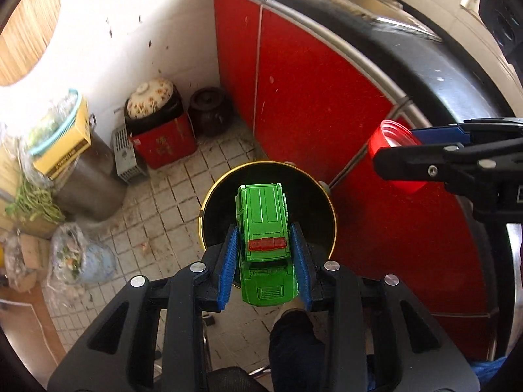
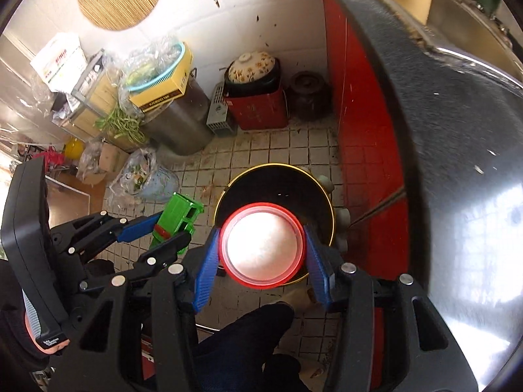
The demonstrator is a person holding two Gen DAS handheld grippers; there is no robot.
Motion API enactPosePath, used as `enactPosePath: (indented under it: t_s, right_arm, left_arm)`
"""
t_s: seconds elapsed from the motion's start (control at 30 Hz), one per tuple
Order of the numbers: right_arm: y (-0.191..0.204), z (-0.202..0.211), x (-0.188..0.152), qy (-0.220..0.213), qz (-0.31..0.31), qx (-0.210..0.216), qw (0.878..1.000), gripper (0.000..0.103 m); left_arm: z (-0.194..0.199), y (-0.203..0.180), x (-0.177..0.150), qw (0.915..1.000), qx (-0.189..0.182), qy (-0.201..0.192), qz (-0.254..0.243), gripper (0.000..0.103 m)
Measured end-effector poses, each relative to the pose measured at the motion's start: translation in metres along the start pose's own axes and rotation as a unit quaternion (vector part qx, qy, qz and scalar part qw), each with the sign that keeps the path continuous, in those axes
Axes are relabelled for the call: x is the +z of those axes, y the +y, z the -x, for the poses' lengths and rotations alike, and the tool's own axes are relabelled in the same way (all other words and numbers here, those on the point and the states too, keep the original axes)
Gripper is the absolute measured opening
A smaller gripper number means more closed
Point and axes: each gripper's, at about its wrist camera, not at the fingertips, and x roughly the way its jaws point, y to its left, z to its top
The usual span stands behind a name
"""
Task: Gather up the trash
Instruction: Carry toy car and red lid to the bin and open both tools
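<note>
You are at the drop-off step: the black bin with its gold rim stands on the tiled floor beside the red cabinet, directly under both tools. Your right gripper is clenched on the red cup, over the opening. Your left gripper clamps the green toy car, also above it. Next, I'd judge, part each pair of jaws while centred inside the rim.
</note>
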Motion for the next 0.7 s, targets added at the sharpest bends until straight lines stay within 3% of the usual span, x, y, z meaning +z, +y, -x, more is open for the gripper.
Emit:
enactPosePath:
  t_s: [0.3, 0.4, 0.47, 0.6, 0.7]
  right_arm:
    - [0.001, -0.018, 0.015, 0.014, 0.003, -0.007, 1.0, 0.05]
    - [-0.002, -0.018, 0.017, 0.021, -0.002, -0.007, 1.0, 0.069]
    - [-0.002, -0.013, 0.018, 0.014, 0.0, -0.008, 1.0, 0.069]
    - [-0.004, 0.016, 0.012, -0.007, 0.002, -0.01, 1.0, 0.069]
    - [-0.015, 0.059, 0.001, -0.041, -0.021, -0.013, 0.999, 0.073]
  left_arm:
    - [-0.028, 0.005, 0.006, 0.9999, -0.014, 0.007, 0.005, 0.032]
    - [-0.03, 0.007, 0.006, 0.9999, -0.013, 0.008, 0.006, 0.053]
    - [-0.027, 0.007, 0.005, 1.0, -0.005, 0.004, 0.007, 0.067]
    - [-0.014, 0.004, 0.007, 1.0, -0.001, 0.002, 0.001, 0.073]
    - [0.015, -0.01, 0.014, 0.9994, 0.006, -0.021, -0.028, 0.088]
